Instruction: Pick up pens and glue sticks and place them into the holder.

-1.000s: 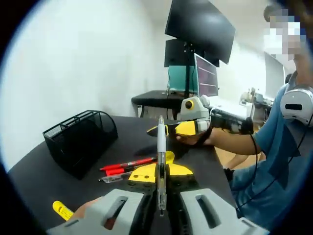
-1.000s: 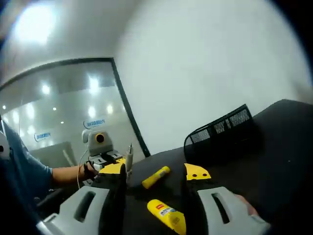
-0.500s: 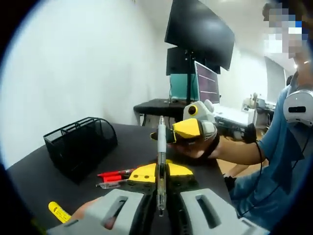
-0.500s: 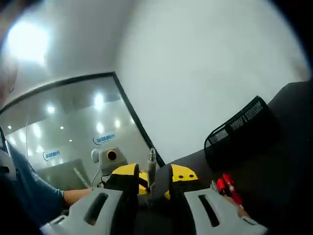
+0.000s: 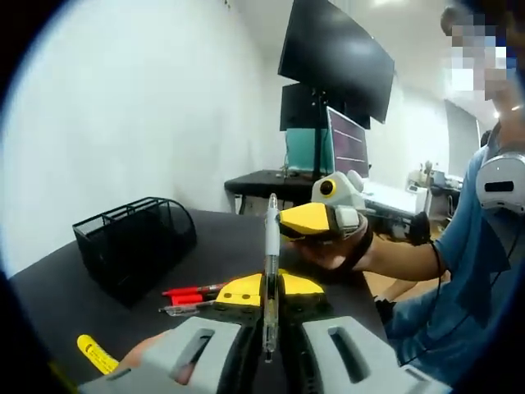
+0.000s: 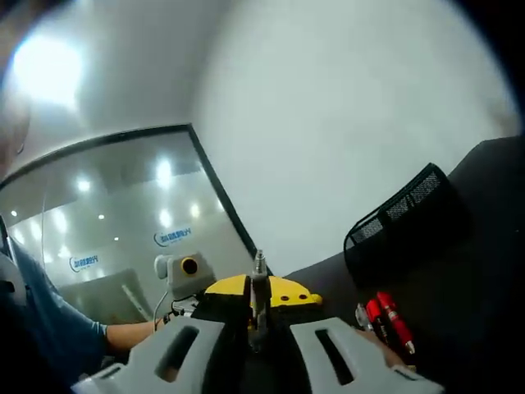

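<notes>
Clear-barrel pen (image 5: 270,271) upright, clamped in both grippers' jaws; black mesh holder (image 5: 135,240) on dark table, far left; red pens (image 5: 195,292) flat near it; yellow glue stick (image 5: 96,354) lying at near edge

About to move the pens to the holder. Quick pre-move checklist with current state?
1. Left claw shut on a pen, pen upright between the yellow tips: ok.
2. Right claw shut on a pen, tip pointing up: ok.
3. Black mesh holder in sight, standing on the black table, top open: ok.
4. Free slot inside the holder: cannot tell, the mesh hides the inside.
5. Path from the left claw to the holder: ok, though red pens lie low on the table between them.
6. Items left to collect: not ok, red pens and a yellow glue stick remain on the table.
</notes>
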Available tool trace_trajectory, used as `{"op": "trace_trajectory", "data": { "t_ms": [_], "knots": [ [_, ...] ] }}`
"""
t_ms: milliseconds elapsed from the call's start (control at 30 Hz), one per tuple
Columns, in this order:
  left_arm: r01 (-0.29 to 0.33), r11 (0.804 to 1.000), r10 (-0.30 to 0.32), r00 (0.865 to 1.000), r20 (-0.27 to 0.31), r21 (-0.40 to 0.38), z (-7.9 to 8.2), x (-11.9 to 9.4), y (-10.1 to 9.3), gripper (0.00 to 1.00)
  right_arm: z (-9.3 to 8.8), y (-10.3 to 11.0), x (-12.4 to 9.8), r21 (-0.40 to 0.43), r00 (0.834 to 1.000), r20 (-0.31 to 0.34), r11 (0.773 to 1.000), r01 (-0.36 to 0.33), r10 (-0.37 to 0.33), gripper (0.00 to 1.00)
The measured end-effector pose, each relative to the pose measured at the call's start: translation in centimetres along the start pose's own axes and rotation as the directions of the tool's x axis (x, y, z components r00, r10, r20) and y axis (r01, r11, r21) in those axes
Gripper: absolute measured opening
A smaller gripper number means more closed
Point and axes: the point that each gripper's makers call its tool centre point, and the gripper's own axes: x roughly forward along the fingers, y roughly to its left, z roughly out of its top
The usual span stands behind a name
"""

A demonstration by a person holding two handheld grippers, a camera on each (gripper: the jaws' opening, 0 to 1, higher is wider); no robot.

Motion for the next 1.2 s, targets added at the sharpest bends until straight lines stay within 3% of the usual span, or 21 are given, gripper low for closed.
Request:
{"op": "trace_trajectory", "data": {
  "t_ms": [567, 800, 1033, 1200],
  "knots": [
    [0.004, 1.0, -0.004, 1.0, 0.007, 0.019, 0.0, -0.2, -0.4, 0.02, -0.4, 0.5, 0.7, 0.006, 1.0, -0.012, 1.0, 0.001, -0.001, 0.05],
    [-0.003, 1.0, 0.003, 0.999, 0.048, -0.008, 0.4, -0.5, -0.3, 0.04, -0.1, 1.0, 0.9, -0.015, 1.0, -0.021, 1.0, 0.016, -0.016, 0.04],
    [-0.023, 0.999, 0.024, 0.998, 0.05, -0.024, -0.4, -0.7, -0.4, 0.22, 0.8, 1.6, 0.9, -0.084, 0.999, -0.03, 0.996, 0.03, -0.032, 0.04],
    [-0.033, 0.999, 0.037, 0.995, 0.089, -0.04, -0.6, -1.3, -0.6, 0.34, 1.3, 1.6, 0.8, -0.173, 0.996, -0.053, 0.983, 0.06, -0.07, 0.04]
  ]
}}
